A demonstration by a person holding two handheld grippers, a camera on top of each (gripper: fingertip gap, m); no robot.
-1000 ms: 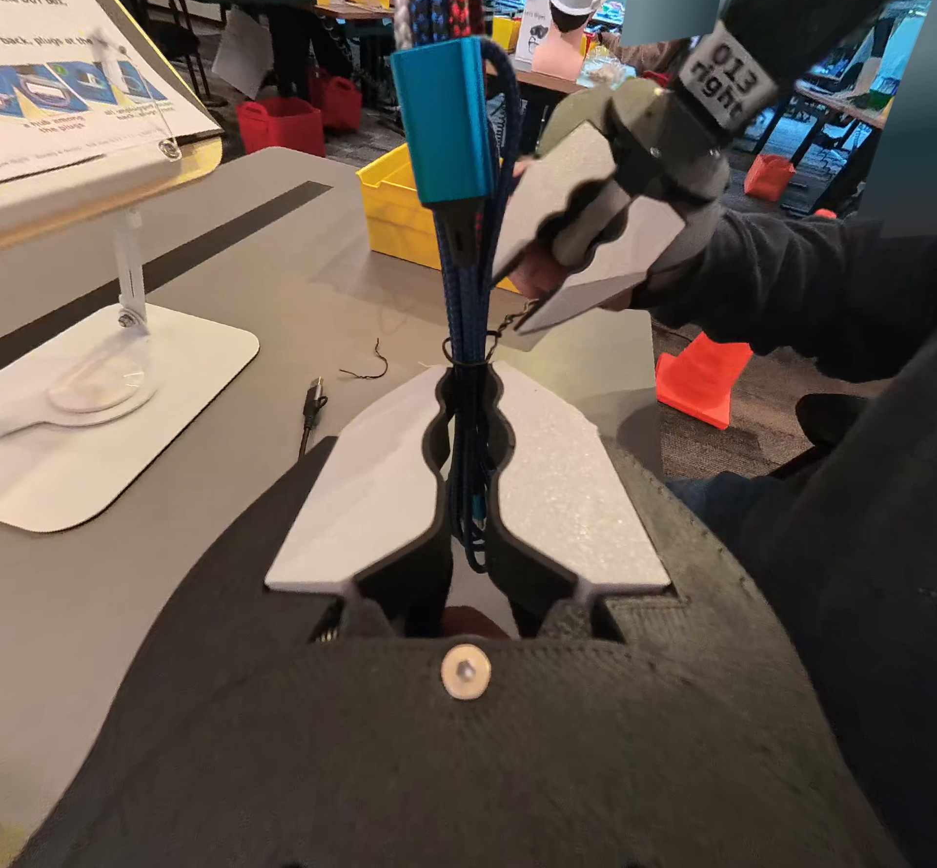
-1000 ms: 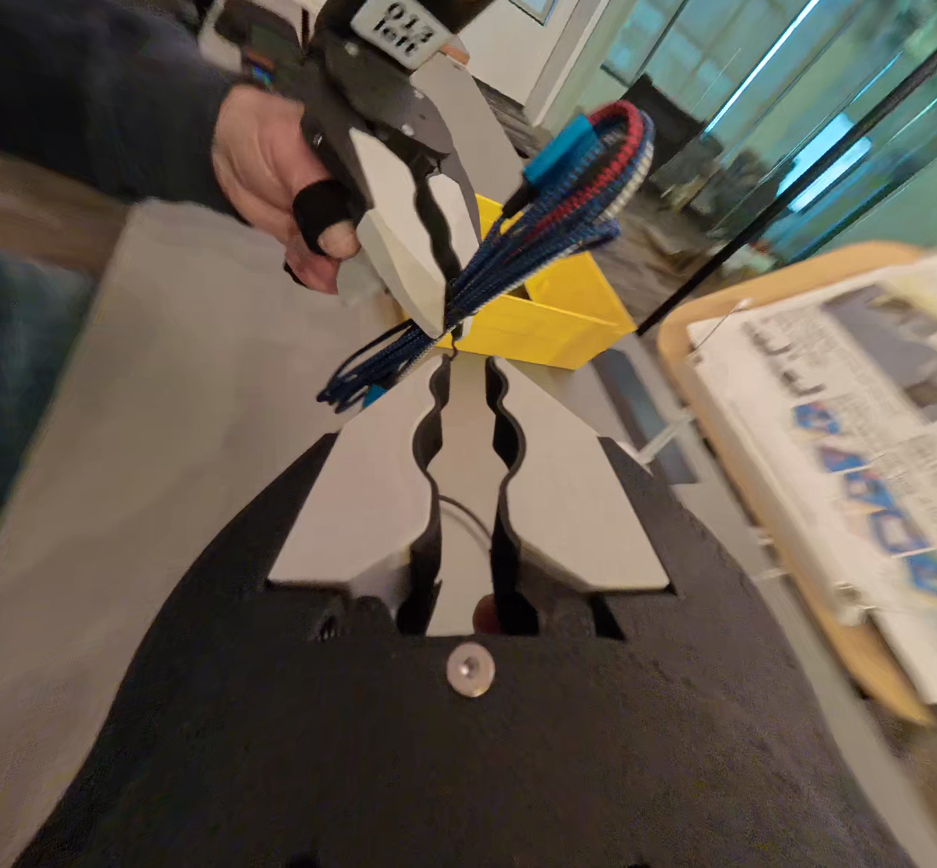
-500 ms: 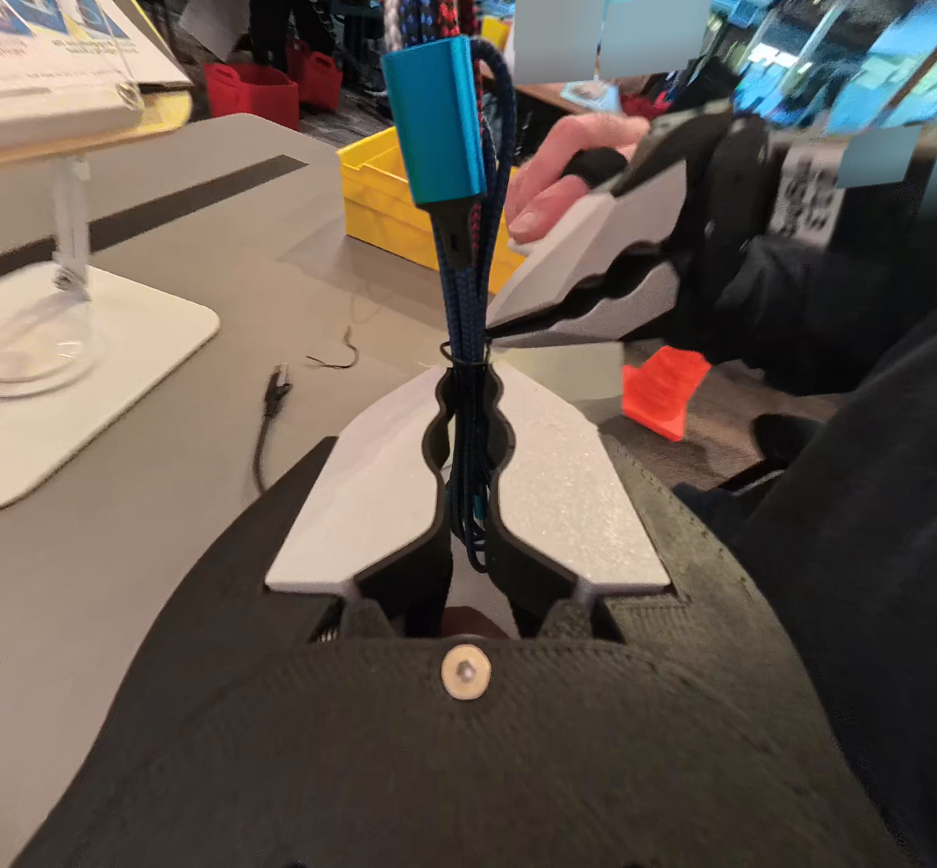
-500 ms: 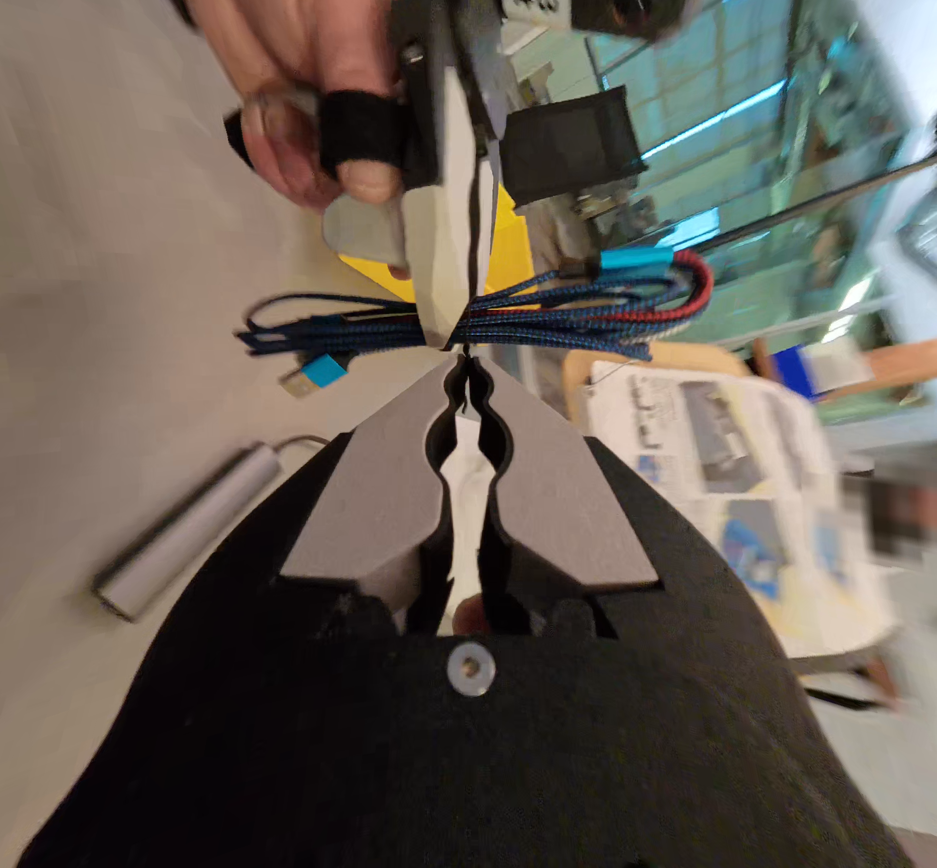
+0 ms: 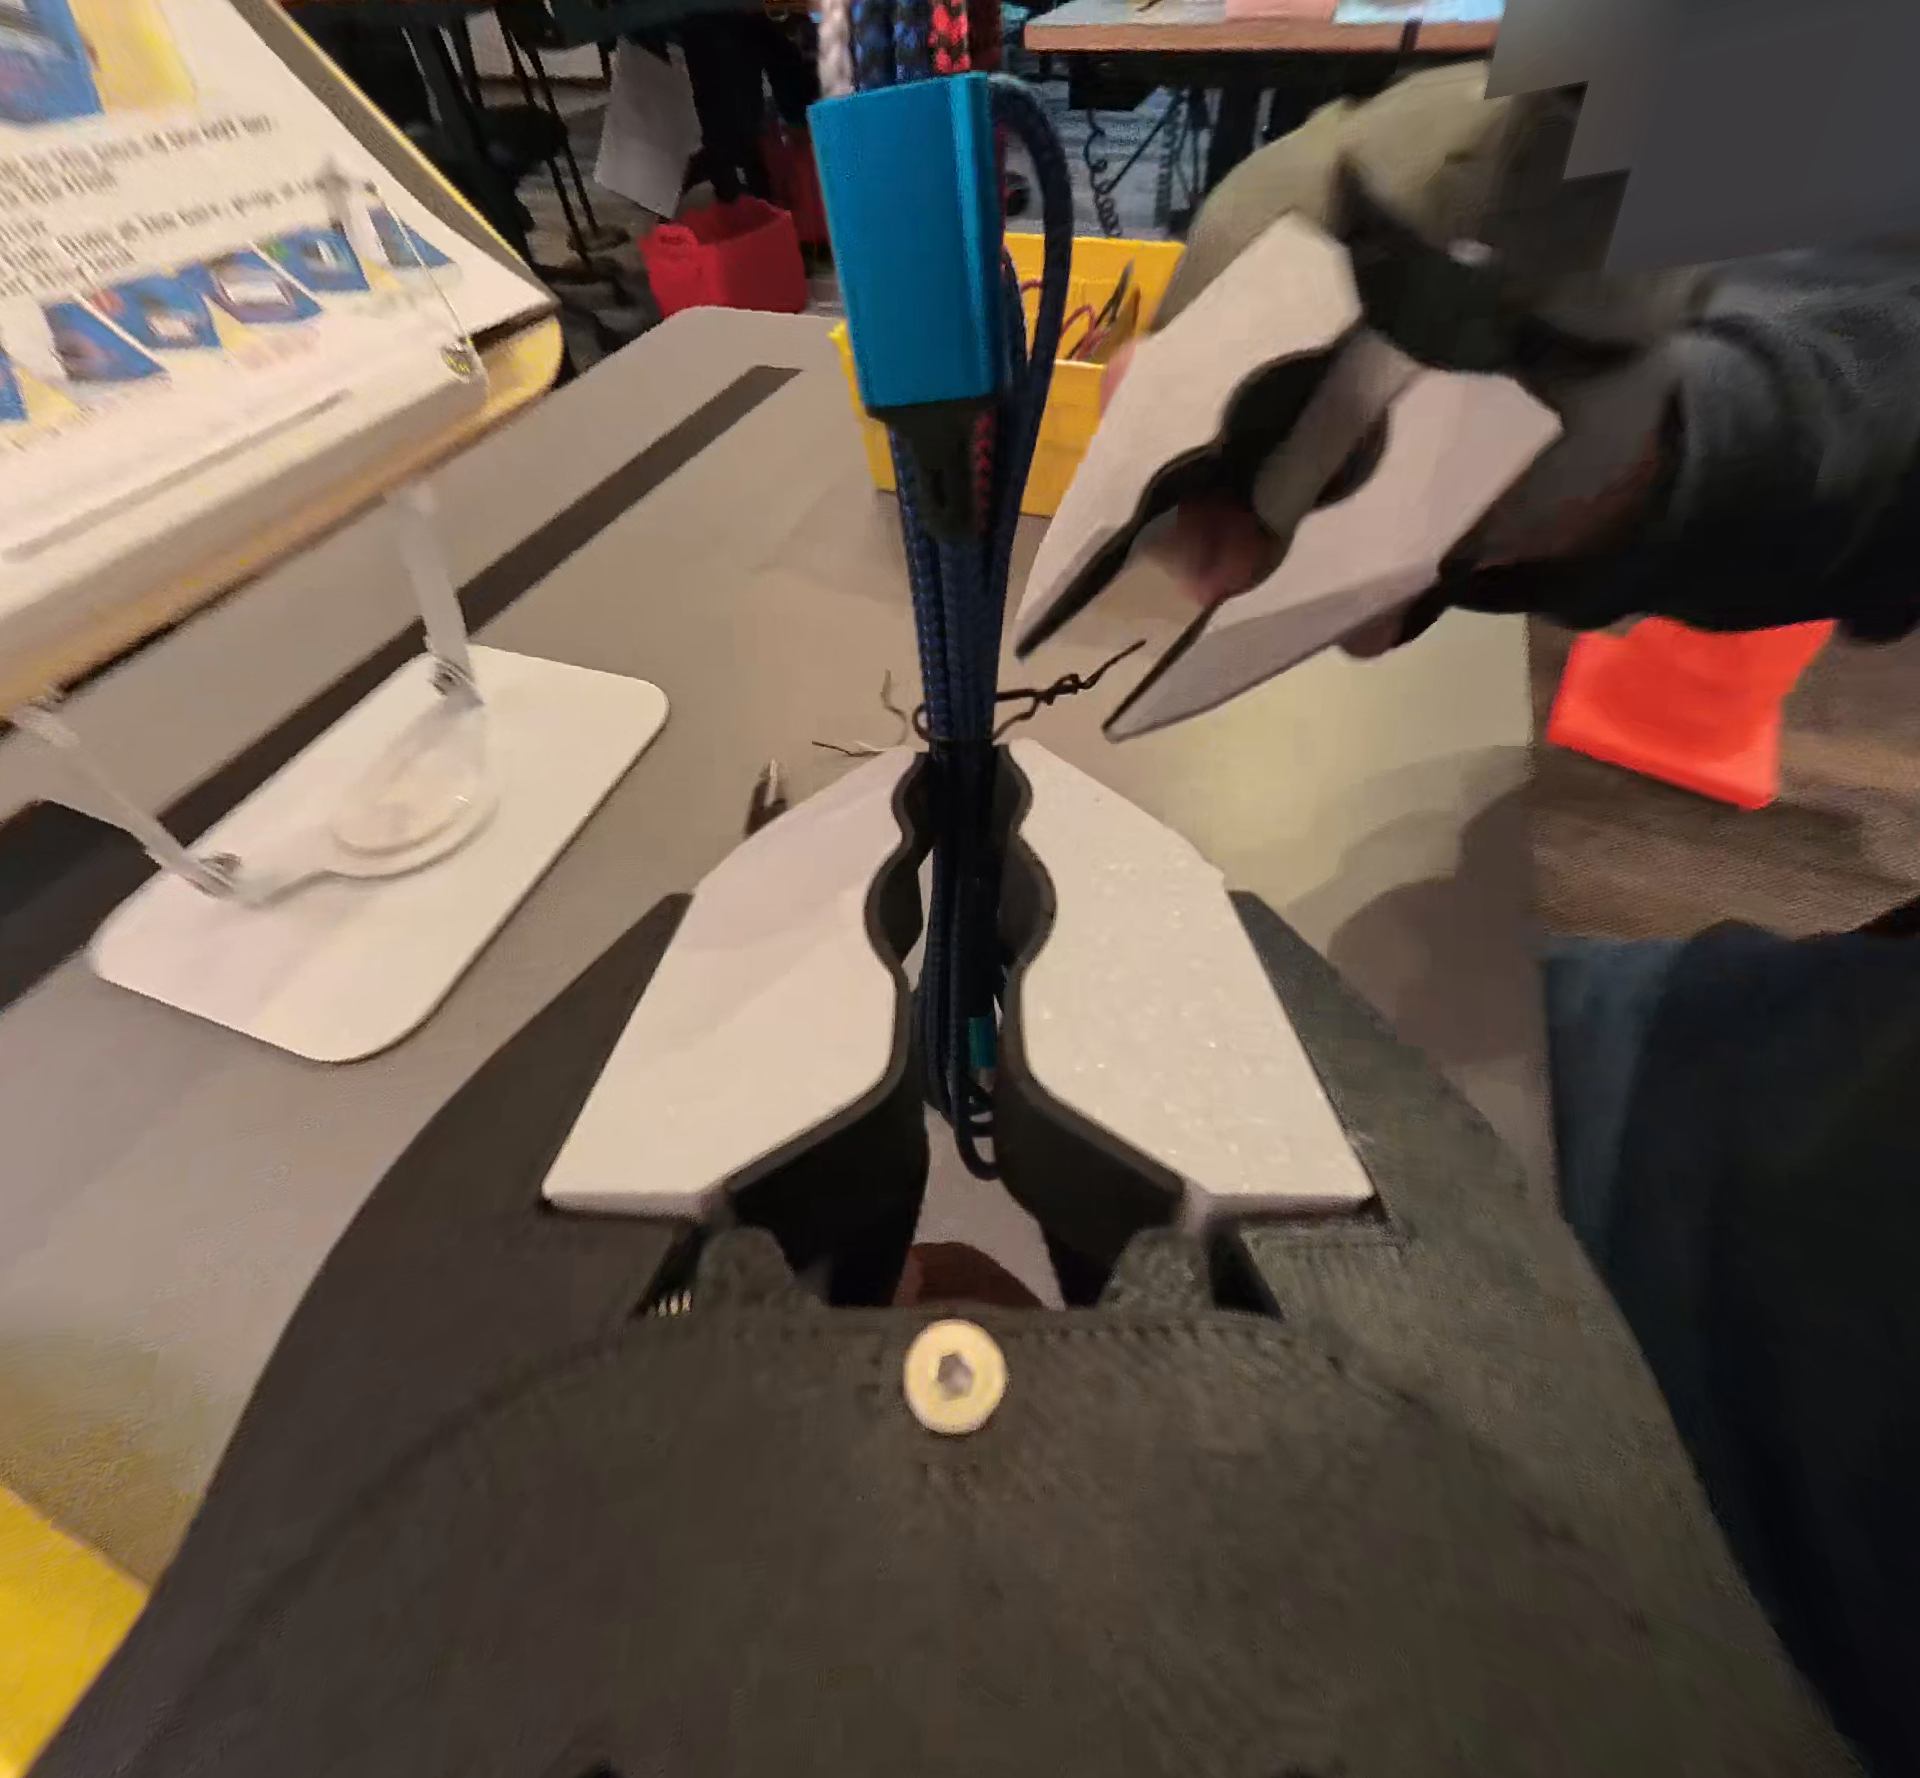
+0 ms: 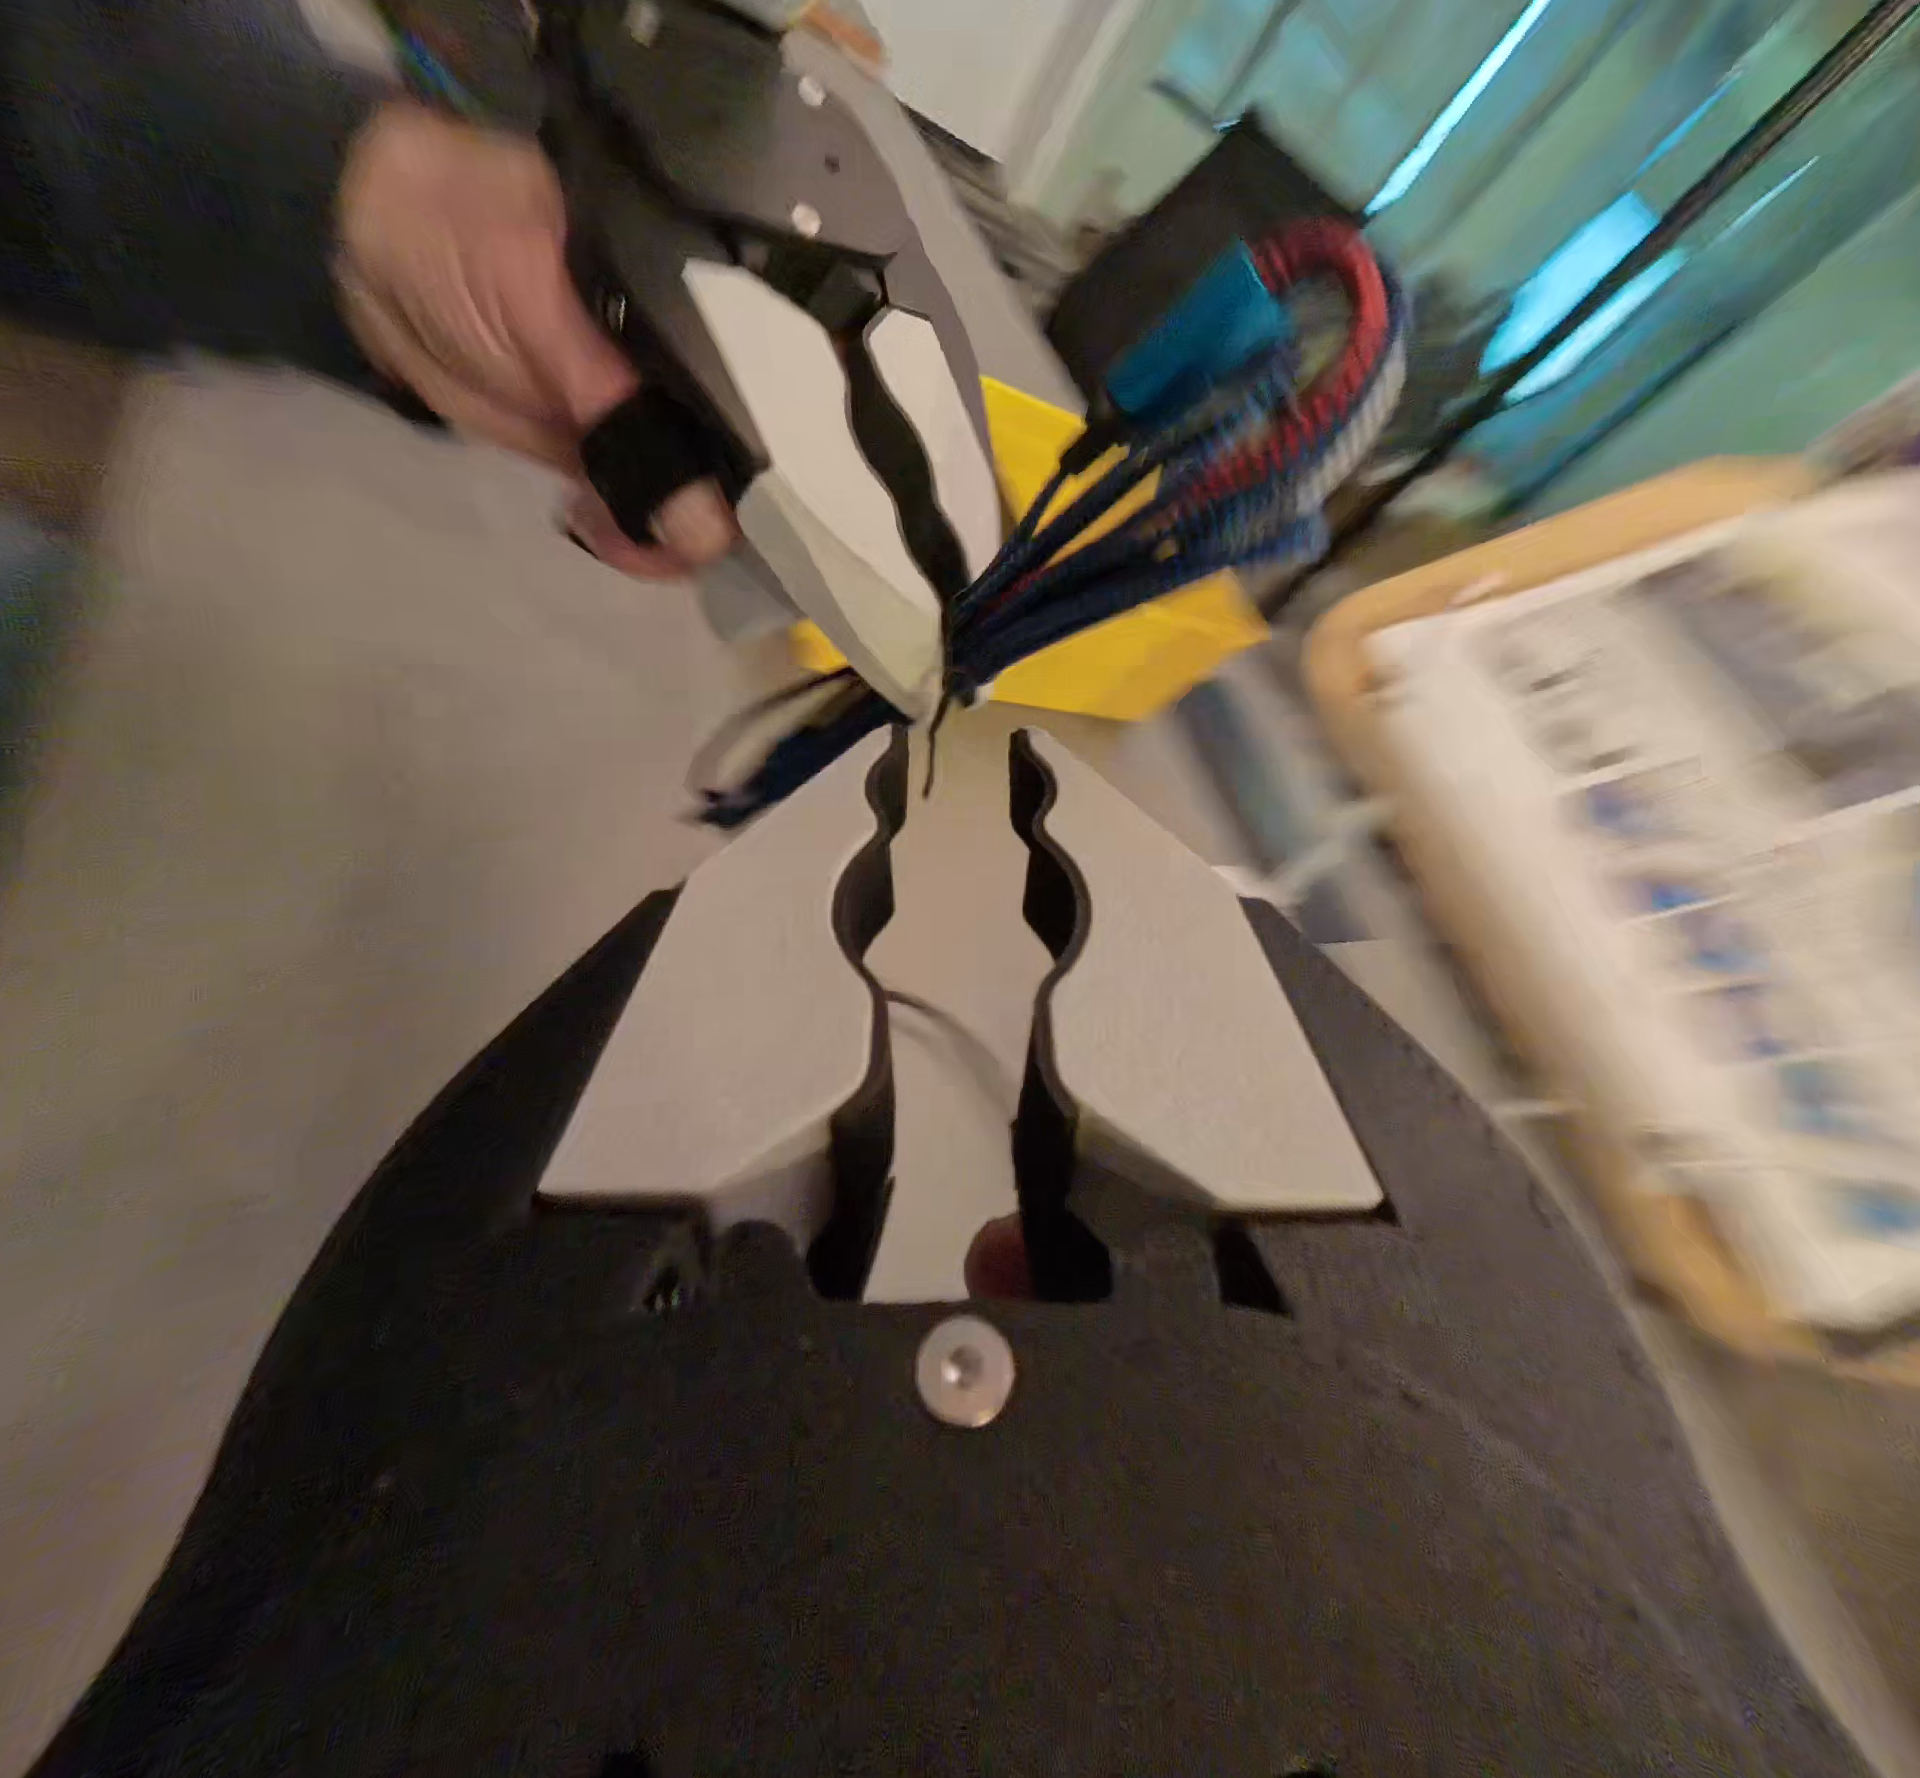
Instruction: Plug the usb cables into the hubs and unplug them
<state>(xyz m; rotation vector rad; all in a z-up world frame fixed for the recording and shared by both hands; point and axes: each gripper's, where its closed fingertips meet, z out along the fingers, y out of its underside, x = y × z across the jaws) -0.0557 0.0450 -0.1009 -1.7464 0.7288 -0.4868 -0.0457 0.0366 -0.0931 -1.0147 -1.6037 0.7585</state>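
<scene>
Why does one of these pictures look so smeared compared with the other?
Right wrist view: motion blur smears the cable bundle, the left gripper and the printed sheet. Left wrist view: sharper on the blue hub and the open right gripper; straight edges bow.

Braided cloth cables (image 5: 961, 606), smooth blue metal hub (image 5: 906, 242), matt grey table (image 5: 675, 533)

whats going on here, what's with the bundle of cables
A person works two handheld grippers over a grey table. The left gripper is shut on a tied bundle of braided cables that stands upright, with a blue hub near its top. The right gripper is open, its tips beside the thin twist tie around the bundle, probably about to undo it. Nothing is being plugged in yet. A yellow bin sits behind.
</scene>
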